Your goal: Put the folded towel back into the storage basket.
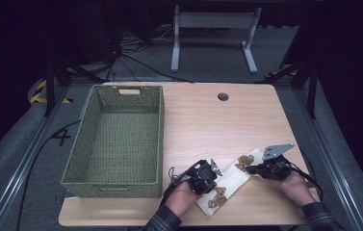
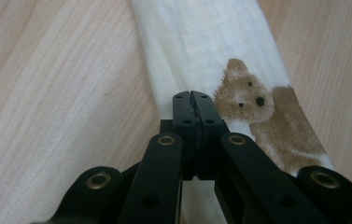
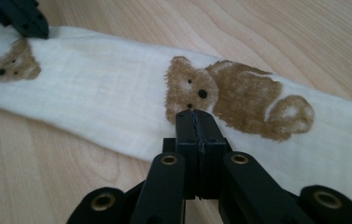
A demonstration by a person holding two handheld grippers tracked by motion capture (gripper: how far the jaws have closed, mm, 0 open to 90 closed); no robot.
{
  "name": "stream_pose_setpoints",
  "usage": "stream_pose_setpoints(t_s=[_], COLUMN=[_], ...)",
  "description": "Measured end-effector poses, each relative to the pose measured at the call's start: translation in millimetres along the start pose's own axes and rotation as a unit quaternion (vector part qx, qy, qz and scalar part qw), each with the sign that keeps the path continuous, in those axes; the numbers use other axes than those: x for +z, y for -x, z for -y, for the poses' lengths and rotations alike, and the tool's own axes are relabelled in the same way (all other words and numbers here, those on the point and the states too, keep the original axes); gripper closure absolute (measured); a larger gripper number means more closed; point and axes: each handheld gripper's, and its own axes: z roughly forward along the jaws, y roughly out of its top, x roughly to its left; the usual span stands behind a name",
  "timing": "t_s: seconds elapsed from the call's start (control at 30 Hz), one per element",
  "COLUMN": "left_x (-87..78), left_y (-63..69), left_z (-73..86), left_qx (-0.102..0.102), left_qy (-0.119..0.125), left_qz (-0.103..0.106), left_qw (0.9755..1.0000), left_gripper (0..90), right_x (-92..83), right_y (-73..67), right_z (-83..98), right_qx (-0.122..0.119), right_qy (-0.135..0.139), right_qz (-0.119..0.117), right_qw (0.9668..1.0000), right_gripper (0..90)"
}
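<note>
Both claws have their jaws pressed together. The left claw (image 2: 193,100) is pinching one long edge of a folded cream cloth (image 2: 201,42) printed with brown bears, just beside a bear's head (image 2: 244,95); the right claw (image 3: 196,120) pinches the same cloth at its edge, right under another bear (image 3: 239,98). In the high view the left claw (image 1: 213,169) sits near the middle of the strip and the right claw (image 1: 250,169) toward its far-right end. The cloth (image 1: 232,180) lies flat on the desk (image 1: 198,110) at its near right, already folded into a narrow band. Its long axis runs diagonally, from the near-left end by the person's left hand (image 1: 184,195) up to the far-right end under the right hand (image 1: 297,185). The woven green basket (image 1: 90,139) stands to the left, well apart from the cloth, with nothing seen inside. Judging from this, the lengthwise folding looks done; what seems left is folding the band shorter end to end, and probably moving it to the basket.
</note>
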Motion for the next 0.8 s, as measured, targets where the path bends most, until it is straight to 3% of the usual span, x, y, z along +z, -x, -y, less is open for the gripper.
stream_pose_setpoints(t_s=[0.37, 0.57, 0.8], left_x=[4.6, 7.2, 9.4], left_y=[12.3, 15.8, 18.7], left_z=[-4.7, -6.6, -8.9], left_qx=[0.018, 0.03, 0.035], left_qy=[-0.002, 0.001, 0.002], left_qz=[0.016, 0.028, 0.037], left_qw=[0.9997, 0.9992, 0.9987], left_gripper=[89.8, 89.8, 89.8], right_x=[12.6, 20.6, 37.3], right_y=[10.7, 21.0, 26.6], right_z=[-16.4, -25.0, -44.0], right_qx=[-0.008, -0.006, -0.024], right_qy=[-0.004, 0.001, 0.001], right_qz=[0.006, -0.01, -0.02], right_qw=[0.9999, 0.9999, 0.9995], right_gripper=[89.7, 89.7, 89.7])
